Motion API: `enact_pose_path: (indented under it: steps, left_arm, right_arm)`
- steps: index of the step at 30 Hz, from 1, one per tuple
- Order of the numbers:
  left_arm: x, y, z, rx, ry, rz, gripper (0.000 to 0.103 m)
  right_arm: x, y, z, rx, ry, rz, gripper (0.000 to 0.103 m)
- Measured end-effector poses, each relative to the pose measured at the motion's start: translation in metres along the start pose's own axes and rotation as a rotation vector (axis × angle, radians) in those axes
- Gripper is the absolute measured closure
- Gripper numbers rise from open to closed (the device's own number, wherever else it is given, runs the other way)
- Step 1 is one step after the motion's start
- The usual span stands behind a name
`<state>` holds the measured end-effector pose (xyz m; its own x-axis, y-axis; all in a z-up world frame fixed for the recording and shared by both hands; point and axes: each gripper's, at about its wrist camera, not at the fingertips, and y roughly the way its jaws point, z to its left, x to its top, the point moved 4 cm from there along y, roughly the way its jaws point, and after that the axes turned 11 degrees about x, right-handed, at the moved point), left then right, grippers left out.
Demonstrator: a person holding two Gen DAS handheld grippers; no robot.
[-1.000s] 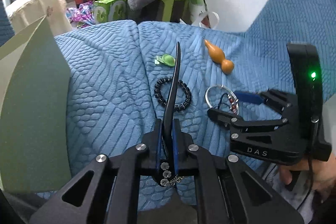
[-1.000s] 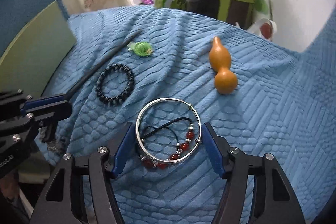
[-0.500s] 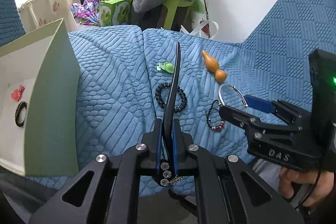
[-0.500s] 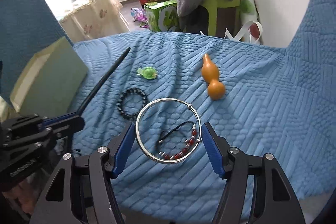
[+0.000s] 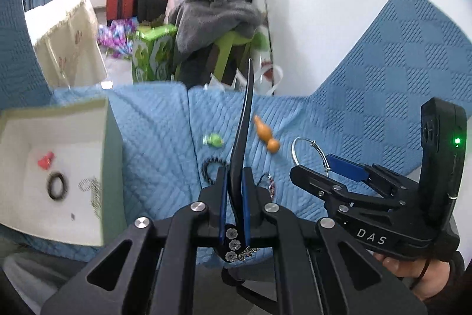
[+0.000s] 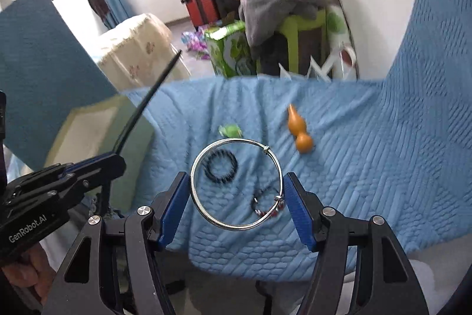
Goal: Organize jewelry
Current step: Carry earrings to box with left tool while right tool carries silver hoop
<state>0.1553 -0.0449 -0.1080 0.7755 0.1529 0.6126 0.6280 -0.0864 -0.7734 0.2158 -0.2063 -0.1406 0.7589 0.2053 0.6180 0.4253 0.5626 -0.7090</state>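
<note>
Above the sofa: 2 grippers are working.
Left gripper (image 5: 234, 197): clamping tight on a black hairpin (image 5: 243, 132).
Right gripper (image 6: 237, 207): gripping a silver bangle (image 6: 236, 185), lifted above the blue cover (image 6: 368, 161).
Green box (image 5: 113, 167): sitting left.

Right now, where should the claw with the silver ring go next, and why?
Probably left toward the open box. The right claw grips the silver bangle above the blue cover, and the box already holds jewelry.
</note>
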Motion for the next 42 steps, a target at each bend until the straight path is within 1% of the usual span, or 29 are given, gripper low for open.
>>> enact_pose_path:
  steps: [7, 12, 16, 19, 24, 28, 31, 36, 42]
  left_arm:
    - [0.039, -0.050, 0.017, 0.007, -0.012, -0.093, 0.094]
    - [0.057, -0.077, 0.038, 0.041, -0.039, -0.156, 0.094]
    - [0.066, -0.090, 0.057, 0.067, -0.048, -0.182, 0.094]
    - [0.069, -0.099, 0.073, 0.088, -0.054, -0.202, 0.094]
    - [0.064, -0.106, 0.103, 0.133, -0.066, -0.212, 0.094]
    - [0.055, -0.101, 0.134, 0.162, -0.098, -0.192, 0.094]
    - [0.046, -0.092, 0.157, 0.180, -0.129, -0.163, 0.094]
    - [0.034, -0.072, 0.187, 0.209, -0.154, -0.112, 0.094]
    - [0.018, -0.038, 0.212, 0.231, -0.175, -0.032, 0.094]
  right_arm:
    - [0.046, -0.046, 0.042, 0.030, -0.042, -0.100, 0.040]
    - [0.074, -0.069, 0.075, 0.046, -0.093, -0.162, 0.040]
    - [0.086, -0.076, 0.100, 0.064, -0.109, -0.199, 0.040]
    - [0.090, -0.073, 0.120, 0.077, -0.129, -0.206, 0.040]
    - [0.092, -0.053, 0.152, 0.115, -0.153, -0.193, 0.040]
    - [0.087, -0.029, 0.171, 0.146, -0.140, -0.169, 0.040]
    - [0.082, -0.006, 0.183, 0.157, -0.150, -0.128, 0.040]
    - [0.069, 0.036, 0.197, 0.163, -0.177, -0.052, 0.040]
    - [0.053, 0.085, 0.204, 0.153, -0.205, 0.041, 0.040]
